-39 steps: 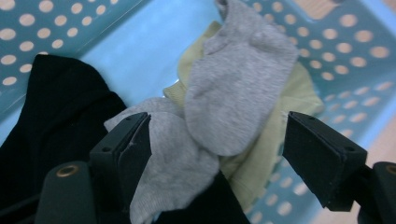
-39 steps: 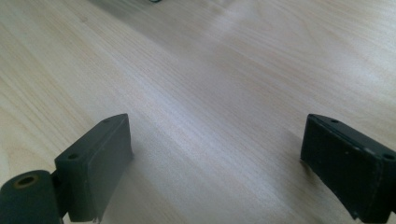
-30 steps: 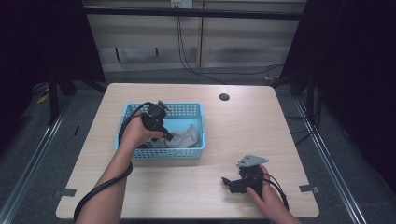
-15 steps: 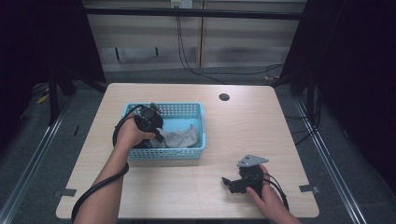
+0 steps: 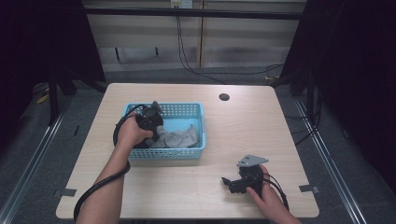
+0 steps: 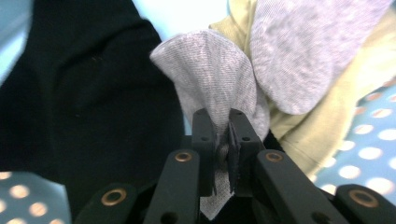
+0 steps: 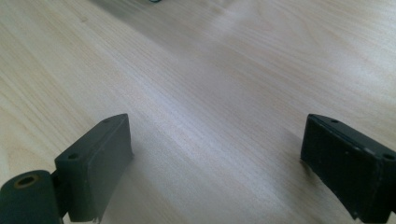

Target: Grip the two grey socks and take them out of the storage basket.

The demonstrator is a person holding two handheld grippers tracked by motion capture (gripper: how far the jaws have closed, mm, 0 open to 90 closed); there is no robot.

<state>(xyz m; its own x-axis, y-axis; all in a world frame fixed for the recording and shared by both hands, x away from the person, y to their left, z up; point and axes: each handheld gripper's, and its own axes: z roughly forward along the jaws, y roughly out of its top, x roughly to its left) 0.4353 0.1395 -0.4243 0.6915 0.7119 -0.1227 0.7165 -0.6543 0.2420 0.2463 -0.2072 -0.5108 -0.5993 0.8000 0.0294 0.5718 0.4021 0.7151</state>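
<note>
Pinching a soft grey cloth sock with left gripper fingers just closing, inside blue plastic basket, right gripper fingers spreading wide, resting on pale wooden table.

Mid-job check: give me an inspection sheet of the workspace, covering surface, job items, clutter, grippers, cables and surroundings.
Surface: light wooden table, round dark grommet hole near the far edge.
Job's things: blue basket holding a grey cloth, a yellow-green cloth and a black cloth.
Clutter: nothing seen.
Grippers: left gripper has just closed on the grey cloth inside the basket; right gripper open, low over bare table.
Cables: one trails from each gripper; more hang at the back wall.
Surroundings: dark curtains, grey floor.
</note>
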